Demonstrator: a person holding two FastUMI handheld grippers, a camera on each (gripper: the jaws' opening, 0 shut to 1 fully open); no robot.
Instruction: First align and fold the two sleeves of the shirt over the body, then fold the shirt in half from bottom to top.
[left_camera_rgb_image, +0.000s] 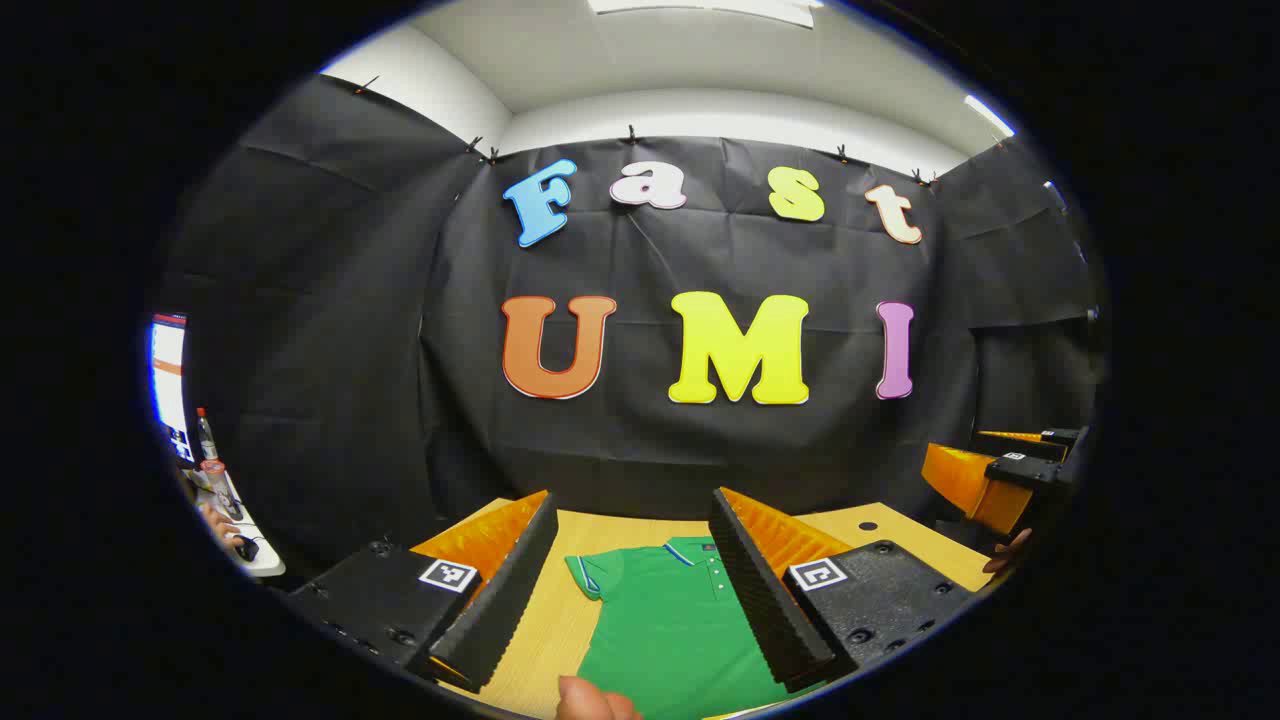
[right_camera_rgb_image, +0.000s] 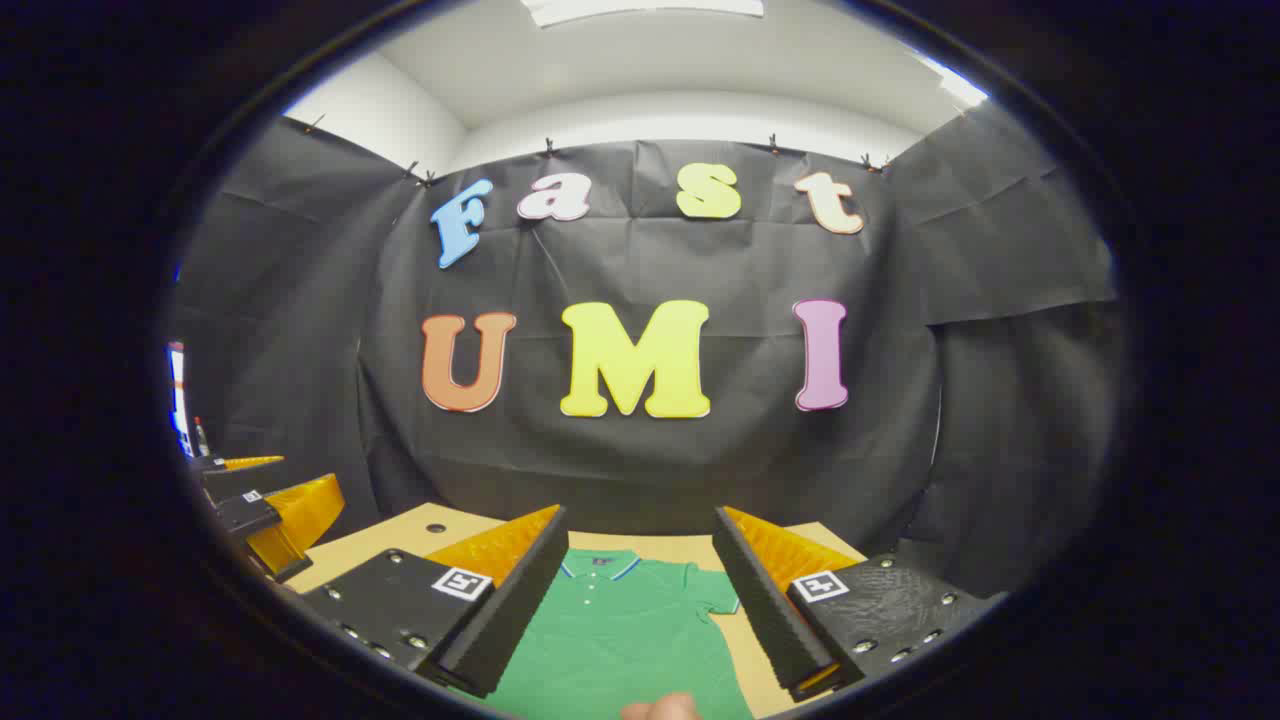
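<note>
Wooden table (left_camera_rgb_image: 560, 620) in a black-draped booth | green polo shirt (left_camera_rgb_image: 670, 620) lies flat on the table, collar toward the wall | one short sleeve spread beside the shirt's body | small round hole (left_camera_rgb_image: 867, 525) in tabletop beyond the shirt

No words, brand names or numbers can be read. The one kind of sign is a square black-and-white coded tag (left_camera_rgb_image: 447, 574) on each tool's finger block; it carries a pattern, not letters. A distant screen (left_camera_rgb_image: 168, 385) at the left is too blurred to make out.
</note>
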